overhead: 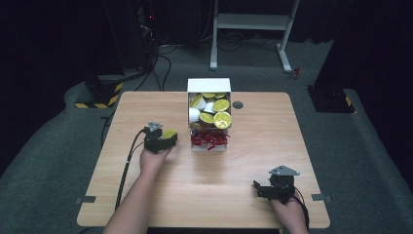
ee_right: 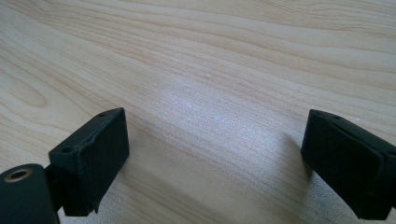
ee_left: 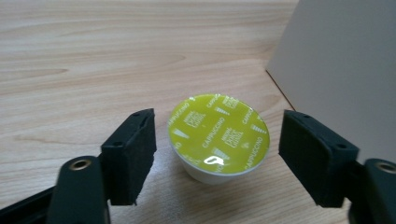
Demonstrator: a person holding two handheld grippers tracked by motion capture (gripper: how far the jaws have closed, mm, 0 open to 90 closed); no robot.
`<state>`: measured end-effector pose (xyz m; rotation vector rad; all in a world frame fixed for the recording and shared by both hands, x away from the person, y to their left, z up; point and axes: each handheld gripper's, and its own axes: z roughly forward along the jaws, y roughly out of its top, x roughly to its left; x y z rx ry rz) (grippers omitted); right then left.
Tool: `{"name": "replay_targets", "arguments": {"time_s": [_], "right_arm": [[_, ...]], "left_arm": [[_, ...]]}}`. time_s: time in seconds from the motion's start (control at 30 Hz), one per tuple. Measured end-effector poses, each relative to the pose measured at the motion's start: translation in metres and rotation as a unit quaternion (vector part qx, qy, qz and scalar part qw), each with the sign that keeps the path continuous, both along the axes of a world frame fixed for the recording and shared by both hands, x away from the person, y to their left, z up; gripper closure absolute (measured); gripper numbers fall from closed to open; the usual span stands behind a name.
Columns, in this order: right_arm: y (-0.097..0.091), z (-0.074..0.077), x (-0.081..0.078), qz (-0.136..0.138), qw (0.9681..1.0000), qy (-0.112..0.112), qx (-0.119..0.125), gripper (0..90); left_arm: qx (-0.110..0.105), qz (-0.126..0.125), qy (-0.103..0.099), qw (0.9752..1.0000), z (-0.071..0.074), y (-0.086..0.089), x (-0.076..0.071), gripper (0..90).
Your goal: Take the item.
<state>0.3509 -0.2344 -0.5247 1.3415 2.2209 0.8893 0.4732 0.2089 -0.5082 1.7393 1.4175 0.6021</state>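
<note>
The table (overhead: 204,170) is bright, but the room behind is very dark. A white shine sits on the yellow lid (ee_left: 218,134).

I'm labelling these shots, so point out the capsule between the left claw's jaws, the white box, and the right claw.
capsule (ee_left: 218,134), left gripper view, yellow-green foil lid.
white box (overhead: 209,85), high view, back wall.
right claw (ee_right: 215,158), right gripper view, midway between its jaws.

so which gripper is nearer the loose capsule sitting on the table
Left. The left gripper straddles the capsule, jaws open on either side; the right gripper sits far off by the near right edge.
</note>
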Motion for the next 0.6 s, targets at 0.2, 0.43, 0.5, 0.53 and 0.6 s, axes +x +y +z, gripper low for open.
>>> {"name": "replay_targets", "arguments": {"time_s": [0.2, 0.43, 0.5, 0.53, 0.6], "right_arm": [[0.000, 0.000, 0.000, 0.000, 1.0000, 0.000, 0.000, 7.6], [0.000, 0.000, 0.000, 0.000, 1.0000, 0.000, 0.000, 7.6], [0.000, 0.000, 0.000, 0.000, 1.0000, 0.000, 0.000, 7.6], [0.000, 0.000, 0.000, 0.000, 1.0000, 0.000, 0.000, 7.6], [0.000, 0.000, 0.000, 0.000, 1.0000, 0.000, 0.000, 7.6]], "left_arm": [[-0.008, -0.005, -0.009, 0.9999, 0.009, 0.004, -0.004, 23.0], [-0.009, -0.025, -0.009, 0.9996, 0.018, 0.007, -0.012, 22.8], [-0.004, -0.029, -0.011, 0.9995, 0.020, 0.007, -0.014, 22.6], [-0.002, -0.032, -0.008, 0.9995, 0.021, 0.007, -0.015, 22.5], [0.001, -0.036, -0.008, 0.9993, 0.022, 0.006, -0.017, 22.1]]}}
